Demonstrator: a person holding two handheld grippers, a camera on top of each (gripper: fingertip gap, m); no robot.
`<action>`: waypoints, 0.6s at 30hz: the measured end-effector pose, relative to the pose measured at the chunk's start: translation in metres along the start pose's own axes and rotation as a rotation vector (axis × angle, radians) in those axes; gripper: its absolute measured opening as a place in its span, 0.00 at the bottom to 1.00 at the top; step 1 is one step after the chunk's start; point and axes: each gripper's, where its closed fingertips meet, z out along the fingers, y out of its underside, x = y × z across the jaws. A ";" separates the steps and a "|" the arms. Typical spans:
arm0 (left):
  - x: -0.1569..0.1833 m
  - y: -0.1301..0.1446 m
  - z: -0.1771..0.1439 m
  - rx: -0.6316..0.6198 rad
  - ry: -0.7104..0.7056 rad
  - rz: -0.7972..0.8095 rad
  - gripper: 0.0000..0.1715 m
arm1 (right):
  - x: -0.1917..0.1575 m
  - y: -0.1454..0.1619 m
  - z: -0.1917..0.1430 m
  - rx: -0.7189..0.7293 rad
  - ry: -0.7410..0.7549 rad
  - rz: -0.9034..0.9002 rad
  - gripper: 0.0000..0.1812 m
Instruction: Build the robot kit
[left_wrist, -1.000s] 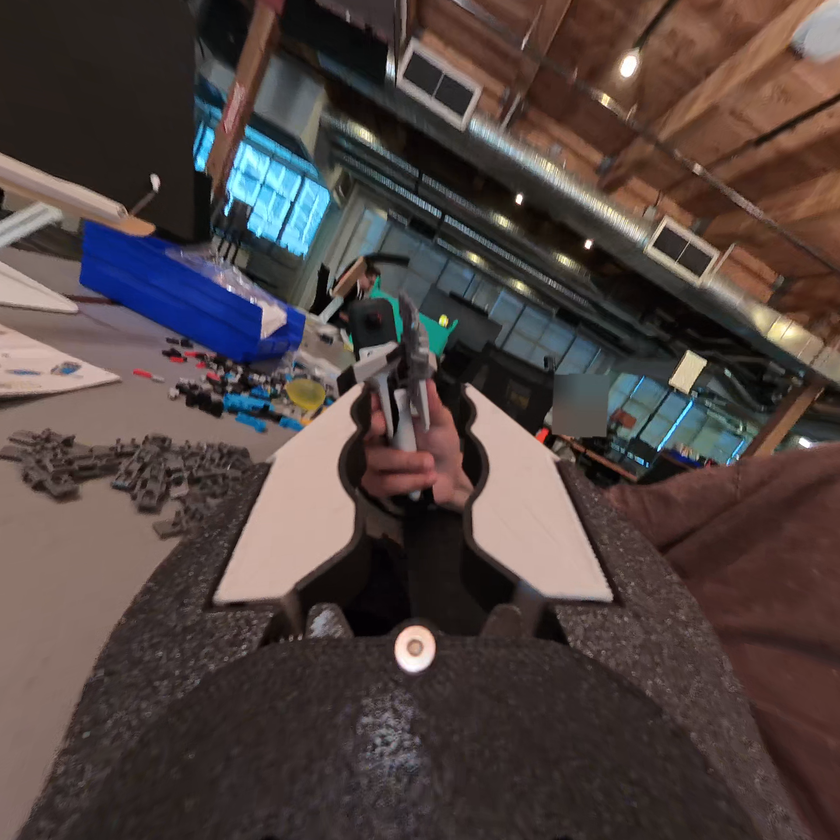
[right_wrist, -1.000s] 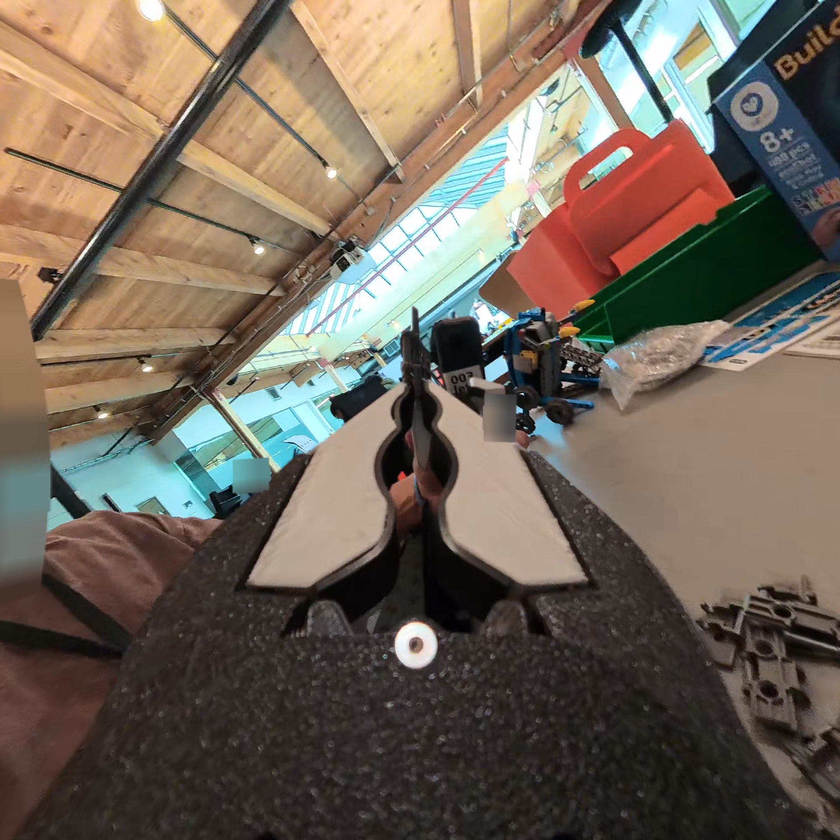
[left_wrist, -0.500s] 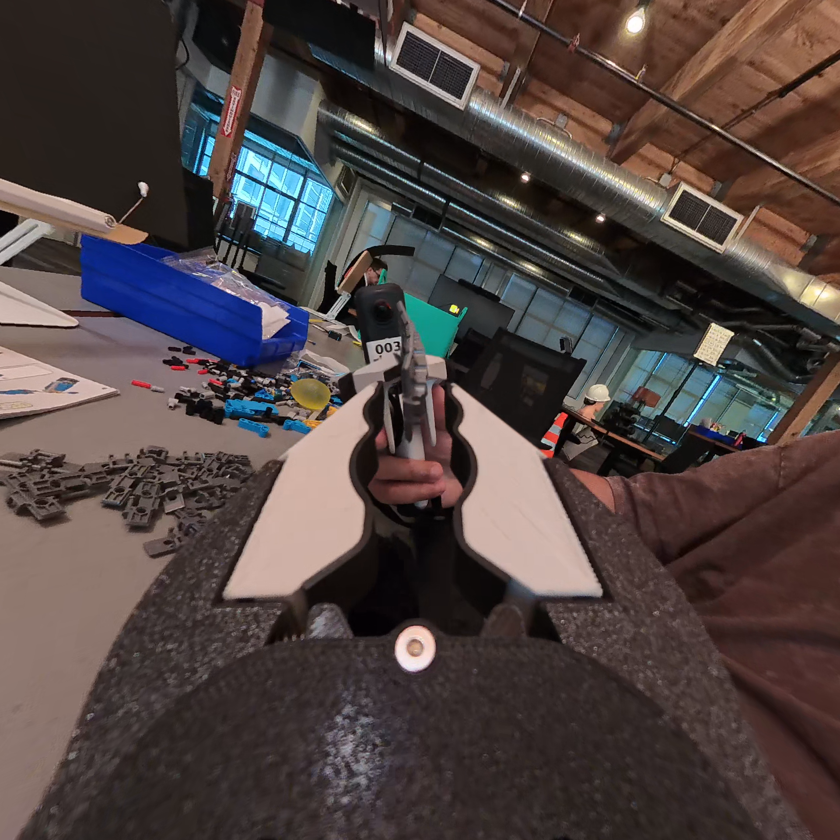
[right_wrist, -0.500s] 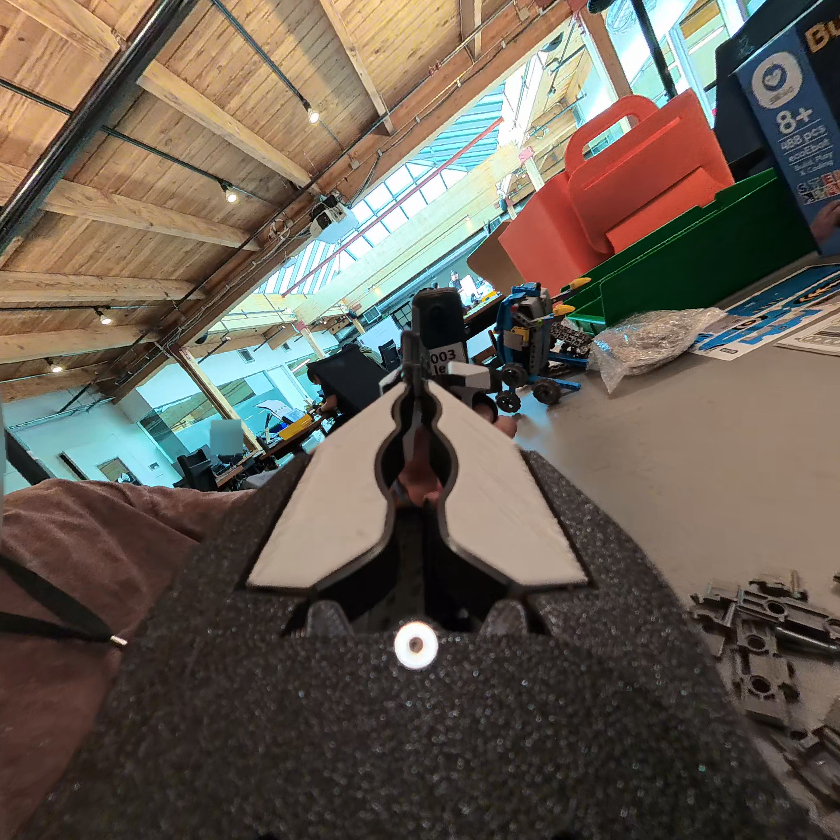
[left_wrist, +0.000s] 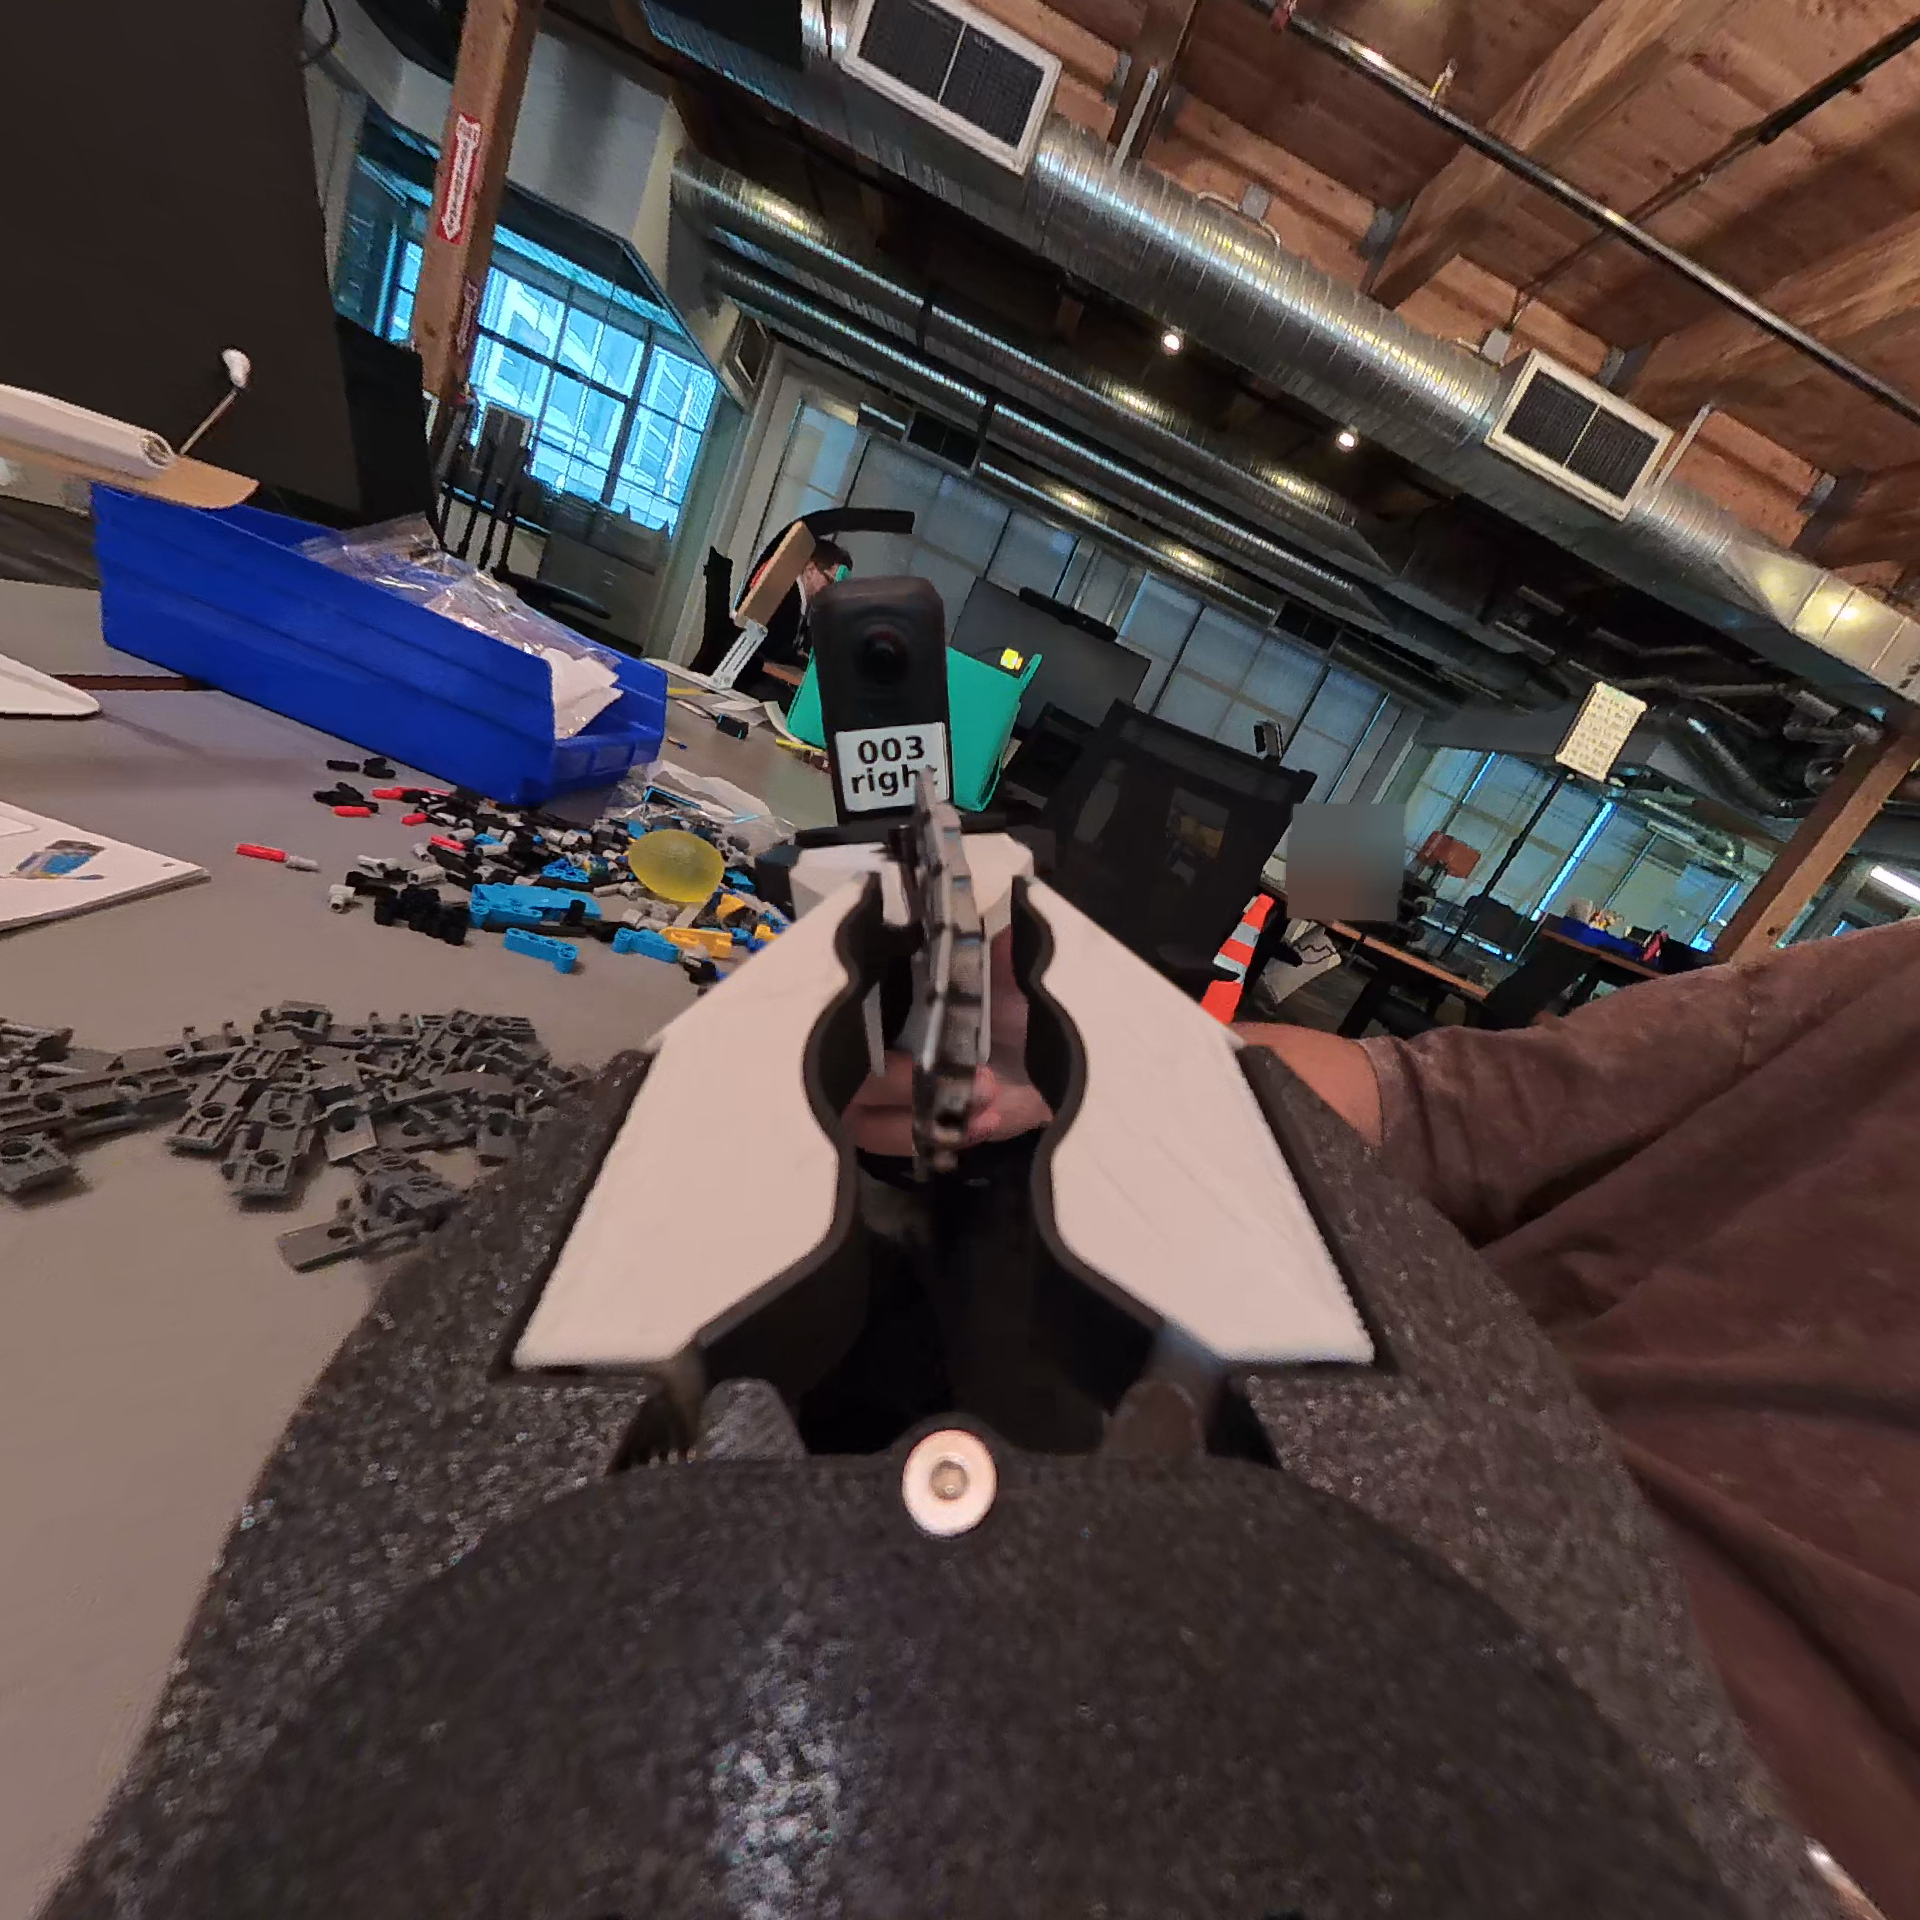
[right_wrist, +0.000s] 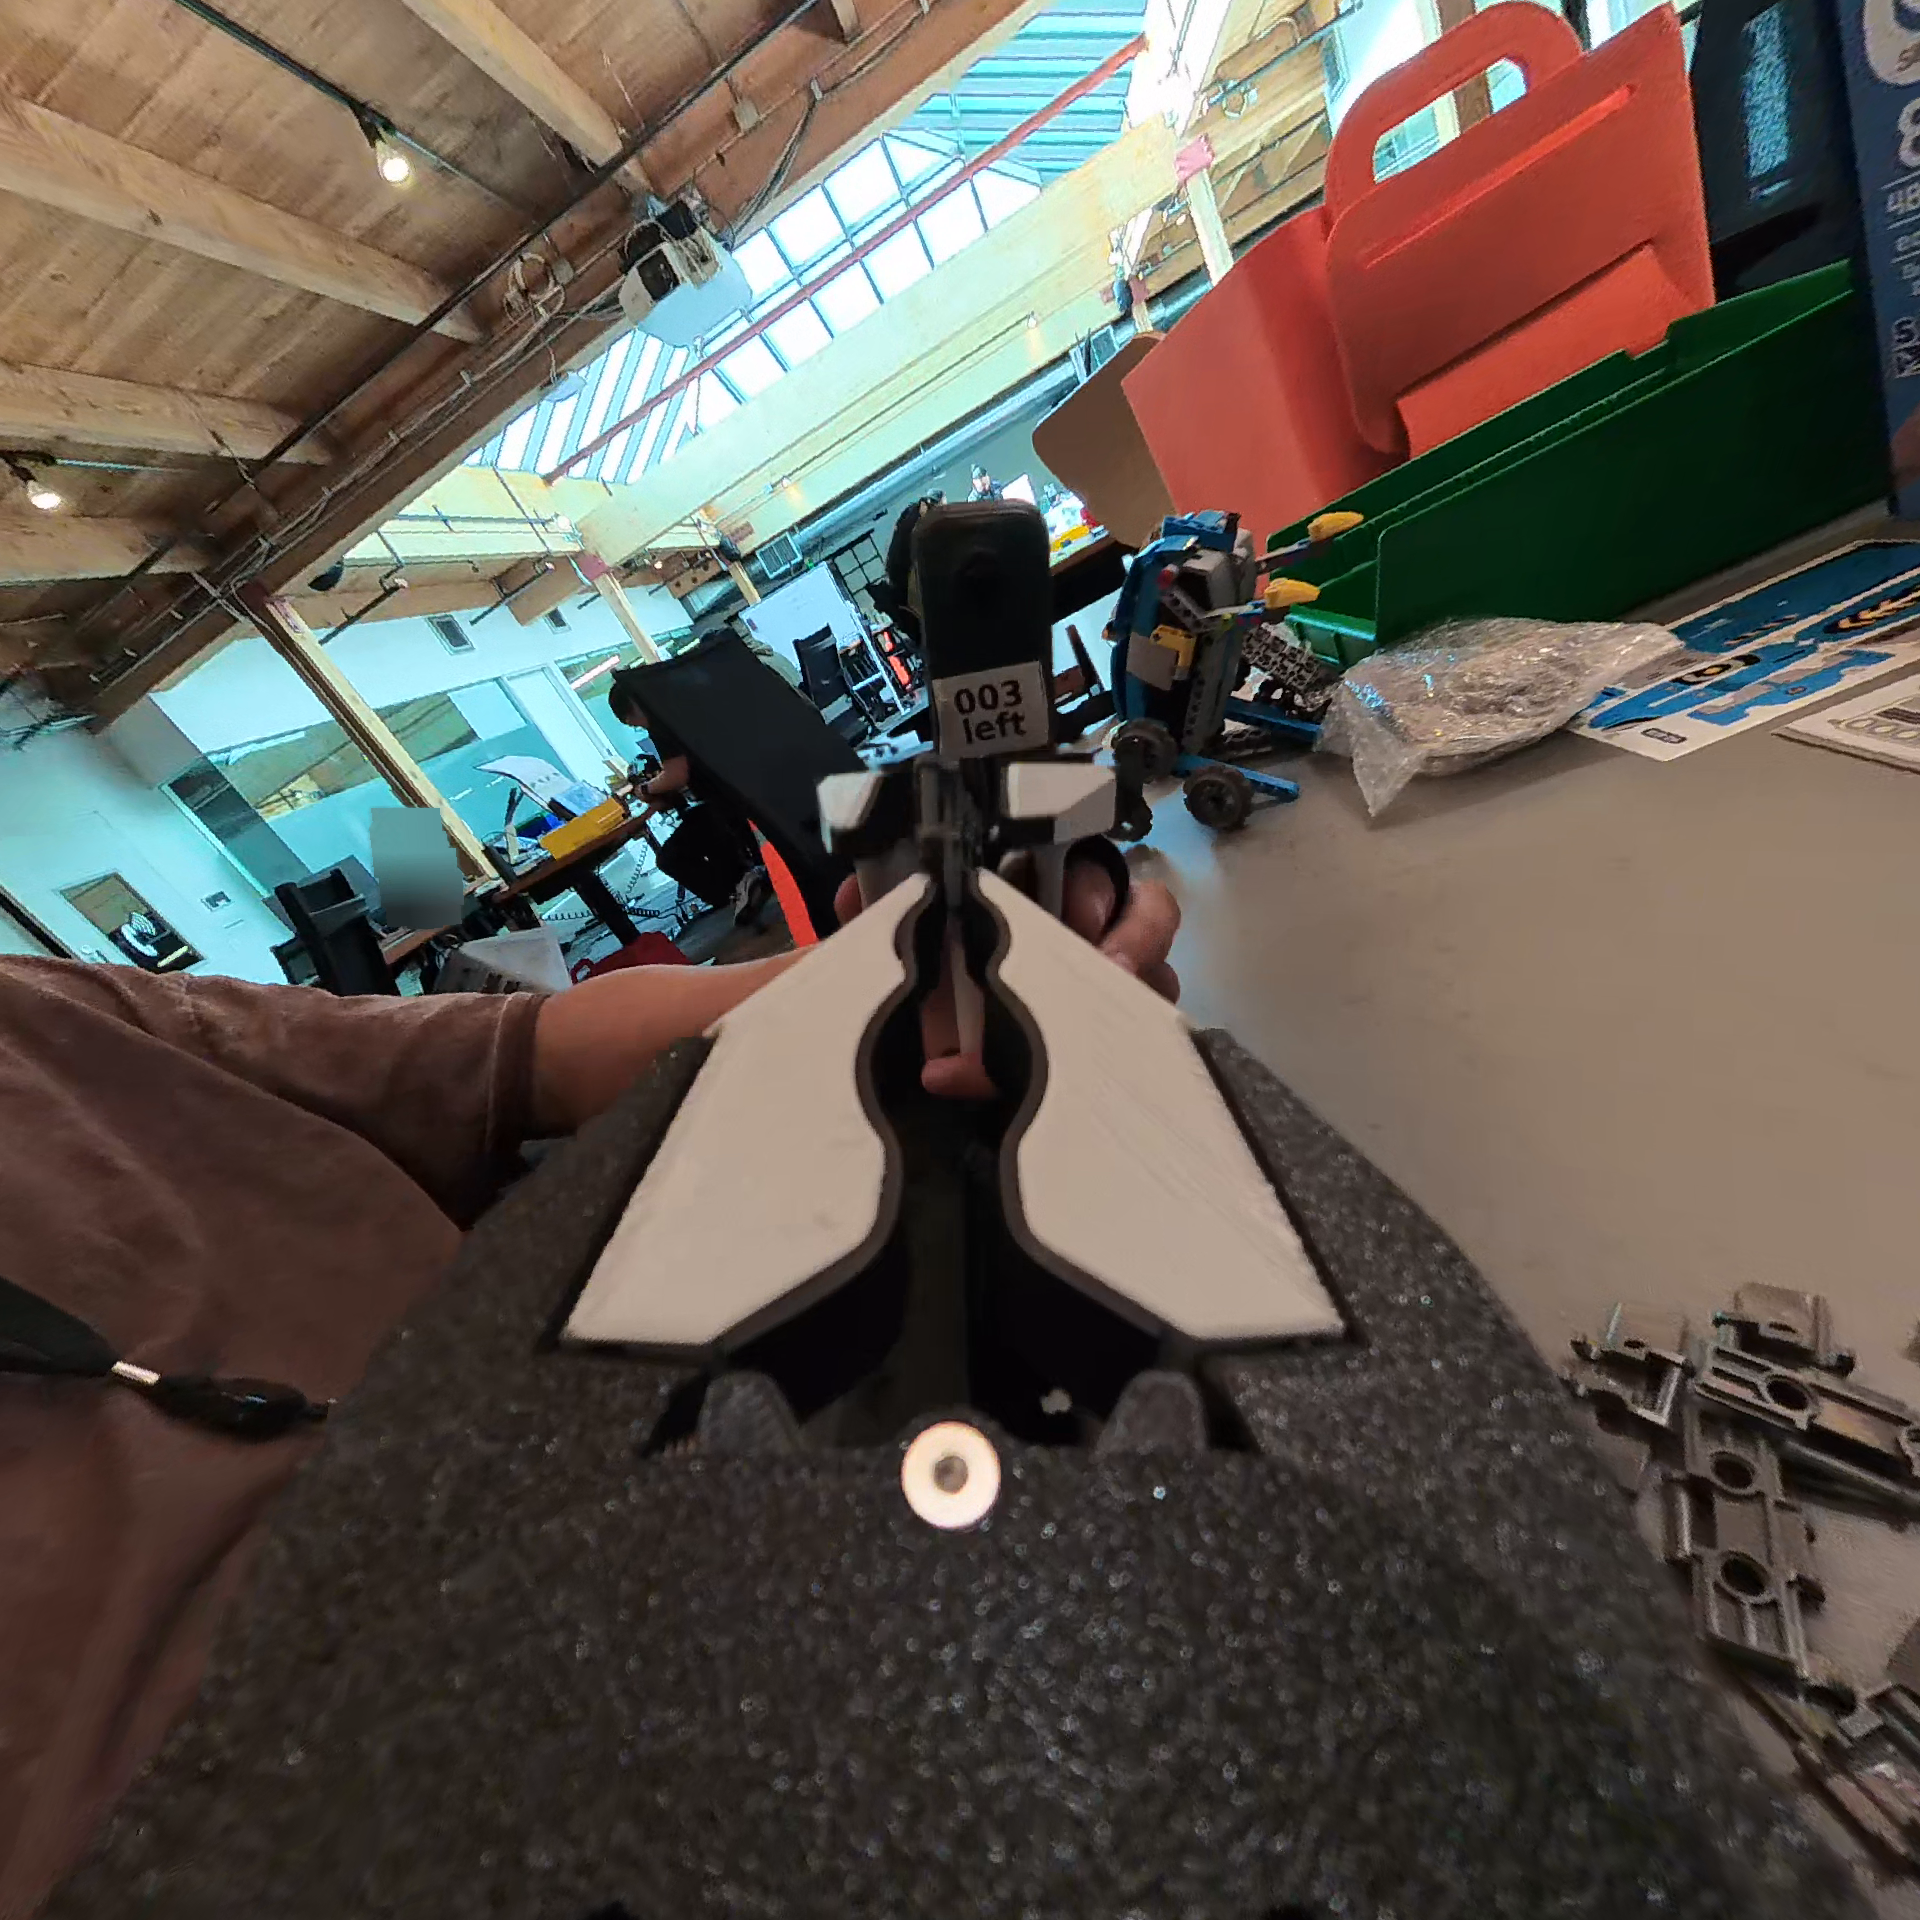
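In the left wrist view, the left gripper (left_wrist: 940, 904) sat at frame centre, its white fingers (left_wrist: 727, 1122) pinching a chain of grey plastic links (left_wrist: 943, 997) edge-on between the tips. In the right wrist view, the right gripper (right_wrist: 951, 904) was pressed on the same chain (right_wrist: 948, 831), though only a thin sliver of it showed there. Each gripper faced the other, a hand (right_wrist: 1122, 935) behind the far one. To the left, loose grey pieces (left_wrist: 260, 1101) lay on the grey surface (left_wrist: 156, 1351). Farther up-left lay small coloured parts (left_wrist: 540, 883), a yellow ball (left_wrist: 675, 864) and a blue bin (left_wrist: 343, 655). At upper right of the right view stood a blue wheeled model (right_wrist: 1195, 644), a green bin (right_wrist: 1610, 488) and an orange case (right_wrist: 1455, 239).
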 end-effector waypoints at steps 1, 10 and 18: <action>0.000 0.002 0.001 -0.007 -0.003 0.007 0.14 | 0.000 -0.003 -0.001 0.021 -0.004 0.011 0.01; -0.010 -0.012 -0.005 0.098 -0.061 0.013 0.11 | 0.006 -0.020 0.009 0.235 -0.064 0.259 0.01; -0.016 -0.021 -0.011 0.175 -0.044 -0.106 0.05 | 0.014 -0.011 0.016 0.192 0.029 0.202 0.01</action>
